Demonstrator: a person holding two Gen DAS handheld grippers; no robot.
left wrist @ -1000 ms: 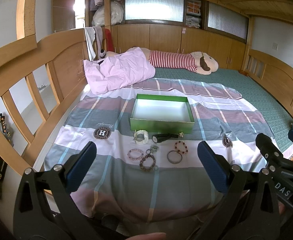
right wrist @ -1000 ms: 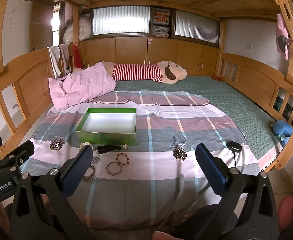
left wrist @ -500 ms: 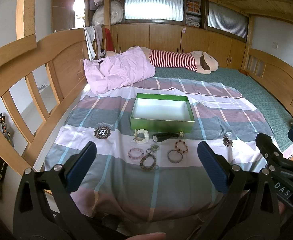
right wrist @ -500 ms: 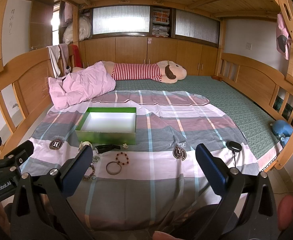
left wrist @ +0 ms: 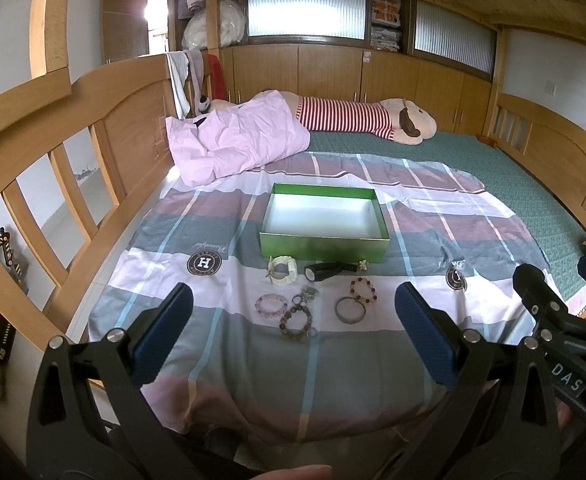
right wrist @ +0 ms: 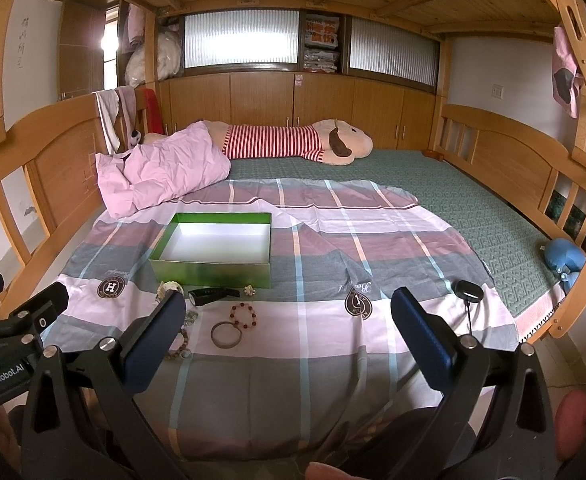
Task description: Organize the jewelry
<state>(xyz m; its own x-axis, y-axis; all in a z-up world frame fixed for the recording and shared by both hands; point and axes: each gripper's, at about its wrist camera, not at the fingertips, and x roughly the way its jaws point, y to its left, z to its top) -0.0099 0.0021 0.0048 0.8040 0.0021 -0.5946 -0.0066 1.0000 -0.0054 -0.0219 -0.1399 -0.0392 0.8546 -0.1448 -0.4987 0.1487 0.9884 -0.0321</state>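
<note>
Green box [left wrist: 324, 240] is seen empty on the bed [left wrist: 473, 168], jewelry [left wrist: 313, 300] laid just before it, both grippers' jaws held wide and empty, so picking is judged unstarted; a first bracelet must be reached.

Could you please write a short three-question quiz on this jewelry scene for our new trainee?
1. True or false: the green box already holds jewelry.
2. Which piece lies nearest the box's front wall? A) the black watch B) the metal bangle C) the pink bead bracelet
3. Fill in: the left gripper and the right gripper both have their jaws ____.

Key: 1 false, the white inside is bare; 2 A; 3 open, with nothing between them.
</note>
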